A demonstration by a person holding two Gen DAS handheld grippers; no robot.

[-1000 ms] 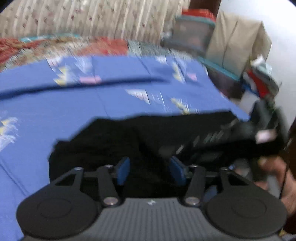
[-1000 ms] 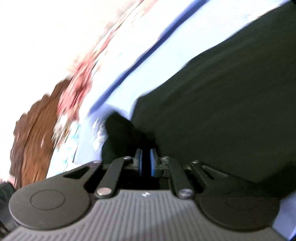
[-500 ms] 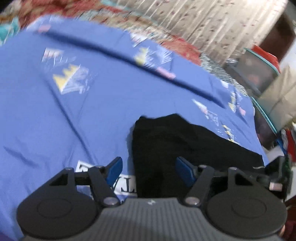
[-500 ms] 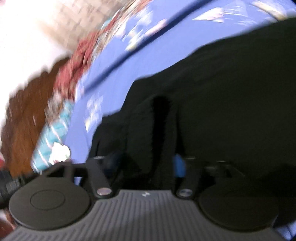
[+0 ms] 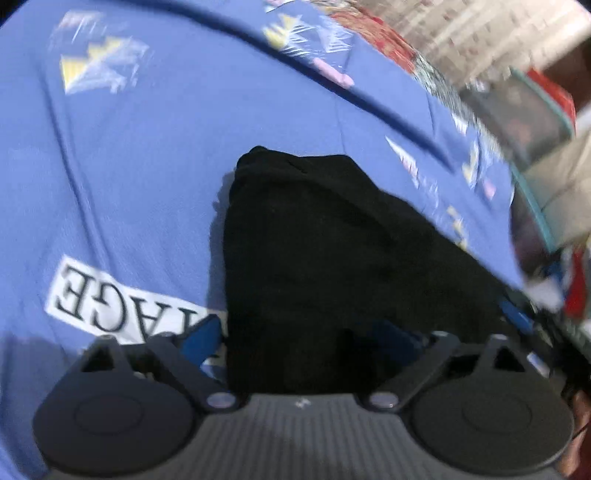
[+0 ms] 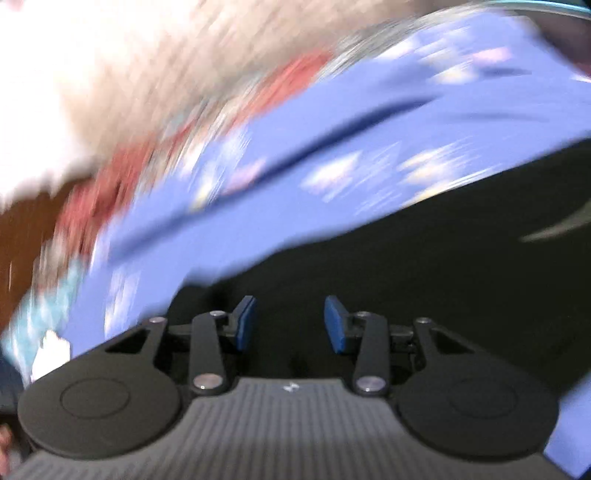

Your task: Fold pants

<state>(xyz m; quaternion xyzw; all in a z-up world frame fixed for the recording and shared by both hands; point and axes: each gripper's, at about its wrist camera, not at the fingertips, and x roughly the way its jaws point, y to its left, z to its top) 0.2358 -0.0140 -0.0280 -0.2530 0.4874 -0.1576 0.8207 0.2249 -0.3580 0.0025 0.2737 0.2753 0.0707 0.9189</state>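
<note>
On the bed: black pants (image 5: pixel 332 258) lie folded on a blue sheet (image 5: pixel 147 166) with a white printed label (image 5: pixel 110 299).
Left gripper (image 5: pixel 306 339): jaws spread wide, just been opening, one blue pad on each side of the near pants edge, not pressing.
Right gripper (image 6: pixel 290 325): jaws apart, just been opening, nothing gripped, black pants under them.
Far side: patterned curtain (image 5: pixel 480 33), blurred.

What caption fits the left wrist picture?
Left gripper, jaws just opened wide, over black pants lying on a blue bedsheet.
</note>
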